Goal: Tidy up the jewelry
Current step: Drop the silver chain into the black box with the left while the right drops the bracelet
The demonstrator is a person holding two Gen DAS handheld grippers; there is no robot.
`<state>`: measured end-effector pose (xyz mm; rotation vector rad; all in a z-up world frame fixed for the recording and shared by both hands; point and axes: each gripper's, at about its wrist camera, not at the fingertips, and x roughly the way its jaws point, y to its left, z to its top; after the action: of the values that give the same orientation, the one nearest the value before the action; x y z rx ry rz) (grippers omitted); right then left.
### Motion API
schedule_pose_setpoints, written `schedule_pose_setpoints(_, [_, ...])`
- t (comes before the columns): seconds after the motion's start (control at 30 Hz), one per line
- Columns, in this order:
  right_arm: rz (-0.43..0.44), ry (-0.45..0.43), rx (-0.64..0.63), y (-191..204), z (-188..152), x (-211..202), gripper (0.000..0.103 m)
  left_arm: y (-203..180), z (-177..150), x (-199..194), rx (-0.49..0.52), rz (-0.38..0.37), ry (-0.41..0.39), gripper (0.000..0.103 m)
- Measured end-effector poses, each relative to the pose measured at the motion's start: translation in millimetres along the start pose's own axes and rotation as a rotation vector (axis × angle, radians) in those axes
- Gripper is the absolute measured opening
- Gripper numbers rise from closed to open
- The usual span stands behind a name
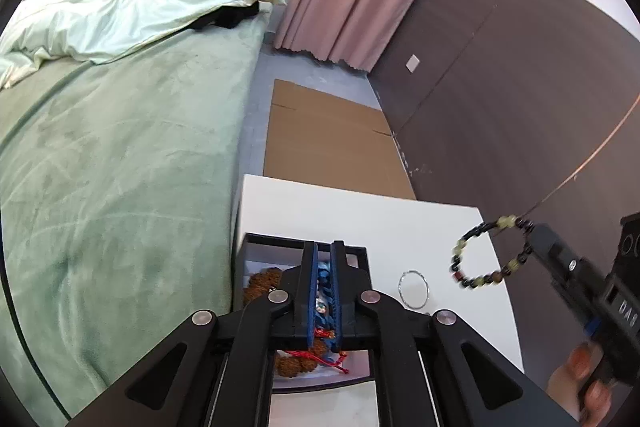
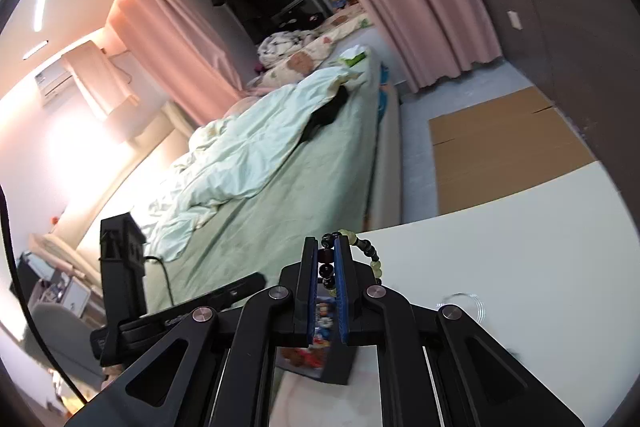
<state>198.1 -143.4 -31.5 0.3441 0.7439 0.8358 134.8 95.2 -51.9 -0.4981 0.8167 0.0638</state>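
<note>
While our right gripper (image 2: 325, 255) held the bead bracelet (image 1: 492, 251) pinched by few beads above the white table (image 1: 400, 219), right of the box (image 1: 304, 247), and our left gripper (image 1: 324, 259) hovered narrow over it, we feared the loop could slip down.

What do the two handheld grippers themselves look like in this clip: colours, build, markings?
Both the left gripper and right gripper are matte black, with angular linkage arms joined by round silver pivots and flat fingers lined with blue pads. The right one's body carries white lettering; a bare hand grips it, no sleeve visible.
</note>
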Motion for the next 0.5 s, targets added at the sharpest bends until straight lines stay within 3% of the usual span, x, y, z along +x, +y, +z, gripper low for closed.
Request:
schedule_pose_setpoints(0.03, [0.015, 0.010, 0.000, 3.8, -1.5, 5.2, 0.010, 2.4, 1.4, -2.5, -0.004, 0.002, -0.007, 0.027])
schedule_pose_setpoints(0.1, [0.036, 0.025, -0.004, 10.3, -4.3, 13.5, 0.010, 6.9, 4.9, -9.1, -0.016, -0.002, -0.034, 0.098])
schedule_pose_setpoints(0.13, [0.046, 0.034, -0.007, 13.0, -6.3, 17.3, 0.010, 10.1, 6.4, -13.2, -0.030, -0.017, -0.055, 0.103])
schedule_pose_setpoints(0.5, [0.135, 0.144, -0.006, 36.8, -26.1, 67.9, 0.010, 56.0, 21.5, -44.1, -0.154, -0.003, -0.141, 0.103])
